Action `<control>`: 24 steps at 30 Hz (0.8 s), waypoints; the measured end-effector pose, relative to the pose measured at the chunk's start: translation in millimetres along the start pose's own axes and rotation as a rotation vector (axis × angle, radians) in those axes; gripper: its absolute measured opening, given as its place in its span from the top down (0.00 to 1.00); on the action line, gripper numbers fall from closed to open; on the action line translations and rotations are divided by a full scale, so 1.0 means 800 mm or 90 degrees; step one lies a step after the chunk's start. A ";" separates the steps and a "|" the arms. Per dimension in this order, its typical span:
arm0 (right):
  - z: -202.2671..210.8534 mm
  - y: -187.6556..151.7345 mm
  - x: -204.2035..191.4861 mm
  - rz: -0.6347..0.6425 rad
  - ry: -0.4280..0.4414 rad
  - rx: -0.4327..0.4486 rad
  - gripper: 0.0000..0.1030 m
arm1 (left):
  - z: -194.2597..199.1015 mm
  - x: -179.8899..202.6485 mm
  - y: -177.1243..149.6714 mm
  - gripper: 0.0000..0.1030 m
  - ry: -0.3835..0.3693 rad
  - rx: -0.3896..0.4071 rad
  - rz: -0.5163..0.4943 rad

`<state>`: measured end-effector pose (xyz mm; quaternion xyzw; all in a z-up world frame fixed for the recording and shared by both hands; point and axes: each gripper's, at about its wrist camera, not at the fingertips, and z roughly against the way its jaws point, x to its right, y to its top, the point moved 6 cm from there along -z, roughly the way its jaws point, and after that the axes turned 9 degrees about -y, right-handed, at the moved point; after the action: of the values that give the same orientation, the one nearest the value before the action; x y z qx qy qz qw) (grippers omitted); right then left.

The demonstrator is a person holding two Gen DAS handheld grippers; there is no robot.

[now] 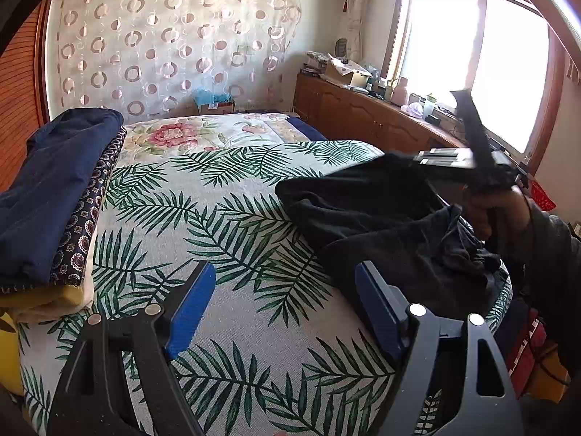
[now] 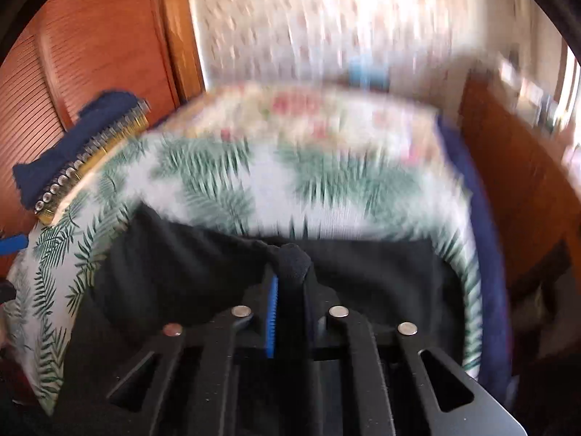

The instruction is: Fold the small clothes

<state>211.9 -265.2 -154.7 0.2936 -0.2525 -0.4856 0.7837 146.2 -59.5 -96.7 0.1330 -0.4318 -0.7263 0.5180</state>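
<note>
While folded clothes (image 1: 54, 196) sit stacked left of the black garment (image 1: 381, 218), we pinch it in our right gripper (image 2: 288, 272), unfolded; our left gripper (image 1: 283, 309) gapes empty.

Daylight pours through the window (image 1: 479, 69) on my left wrist view, blown out to white glare, while the bed (image 1: 225, 218) stays sharp and evenly lit. My right wrist view is heavily motion-blurred. Both fisheye pictures bend and darken at the corners.
</note>
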 end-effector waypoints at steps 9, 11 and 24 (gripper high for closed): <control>0.078 0.061 0.045 -0.036 -0.149 0.116 0.91 | -0.004 0.011 -0.005 0.22 -0.014 -0.004 -0.001; 0.050 0.057 0.064 -0.042 -0.190 0.068 0.89 | -0.005 0.013 -0.005 0.22 -0.016 -0.006 -0.002; 0.062 -0.039 0.067 -0.035 -0.148 -0.025 0.53 | -0.021 0.044 -0.015 0.22 -0.025 -0.023 -0.016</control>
<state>180.5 -336.0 -136.4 0.2266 -0.3241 -0.5423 0.7413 134.7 -97.2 -106.7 0.1153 -0.4271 -0.7429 0.5024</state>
